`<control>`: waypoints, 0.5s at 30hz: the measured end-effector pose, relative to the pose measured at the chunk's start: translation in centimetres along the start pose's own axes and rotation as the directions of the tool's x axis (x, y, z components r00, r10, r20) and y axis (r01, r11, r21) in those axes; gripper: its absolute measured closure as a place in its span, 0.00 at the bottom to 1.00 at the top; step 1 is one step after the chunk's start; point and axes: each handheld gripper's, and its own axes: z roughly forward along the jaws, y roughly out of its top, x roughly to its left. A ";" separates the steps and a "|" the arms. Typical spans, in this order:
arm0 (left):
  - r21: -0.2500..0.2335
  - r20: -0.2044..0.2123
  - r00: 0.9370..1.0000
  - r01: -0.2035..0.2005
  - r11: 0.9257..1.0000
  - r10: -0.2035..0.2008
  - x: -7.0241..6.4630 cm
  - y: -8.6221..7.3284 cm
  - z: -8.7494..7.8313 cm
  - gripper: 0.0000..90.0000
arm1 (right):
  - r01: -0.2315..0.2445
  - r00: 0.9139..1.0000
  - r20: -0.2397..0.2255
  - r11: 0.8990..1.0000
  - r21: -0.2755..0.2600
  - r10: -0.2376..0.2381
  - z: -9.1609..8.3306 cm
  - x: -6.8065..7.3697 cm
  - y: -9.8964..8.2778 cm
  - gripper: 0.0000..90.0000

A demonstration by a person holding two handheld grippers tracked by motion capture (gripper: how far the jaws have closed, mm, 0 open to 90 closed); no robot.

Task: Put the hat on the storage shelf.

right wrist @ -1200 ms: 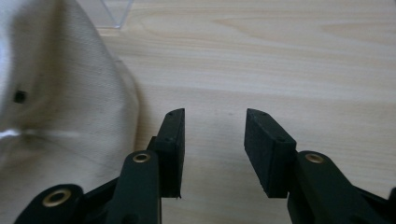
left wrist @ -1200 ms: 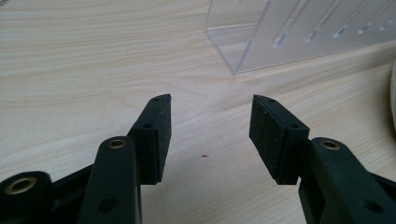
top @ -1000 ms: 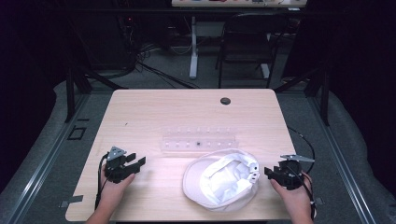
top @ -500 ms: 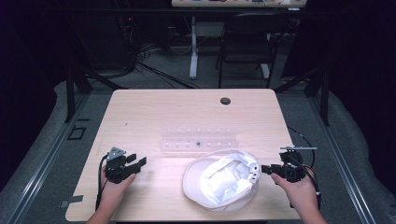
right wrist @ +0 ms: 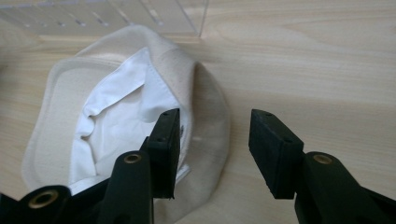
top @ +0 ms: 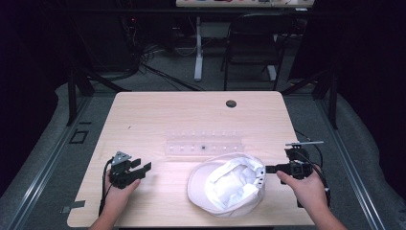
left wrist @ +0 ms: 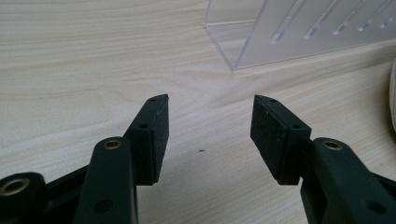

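Observation:
A cream-white cap [top: 225, 184] lies upside down near the table's front edge, its white lining [right wrist: 116, 116] facing up. My right gripper [top: 269, 168] is open at the cap's right rim. In the right gripper view [right wrist: 215, 126] the jaws straddle that rim, the left one over the lining and the right one over bare wood. My left gripper [top: 142, 165] rests open on the table to the cap's left, with nothing between its jaws [left wrist: 210, 116].
A clear acrylic rack [top: 203, 143] lies just behind the cap, and its near corner [left wrist: 303, 32] is ahead of the left jaws. The wooden table [top: 167, 115] has a black grommet hole [top: 231, 103] at the back. A chair and cables stand beyond.
My right gripper has moved left and a little forward, up to the cap's right rim. The left gripper and the cap have stayed put.

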 end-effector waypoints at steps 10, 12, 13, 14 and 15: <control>0.008 -0.001 1.000 -0.004 1.000 0.004 0.0 0.0 0.1 0.53 | -0.035 0.998 -0.040 0.994 0.103 0.039 1.6 0.8 -0.2 0.60; 0.011 -0.002 1.000 -0.005 1.000 0.005 0.0 0.0 0.1 0.53 | -0.047 0.997 -0.056 0.991 0.123 0.054 1.8 0.8 -0.3 0.60; 0.011 -0.002 1.000 -0.005 1.000 0.005 0.0 0.0 0.1 0.53 | -0.047 0.997 -0.056 0.991 0.123 0.054 1.8 0.8 -0.3 0.60; 0.016 -0.003 1.000 -0.003 1.000 0.004 0.0 0.0 0.1 0.53 | -0.064 0.996 -0.061 0.990 0.124 0.072 2.1 0.8 -0.4 0.60; 0.016 -0.003 1.000 -0.003 1.000 0.004 0.0 0.0 0.1 0.53 | -0.064 0.995 -0.066 0.989 0.132 0.073 2.2 0.8 -0.5 0.60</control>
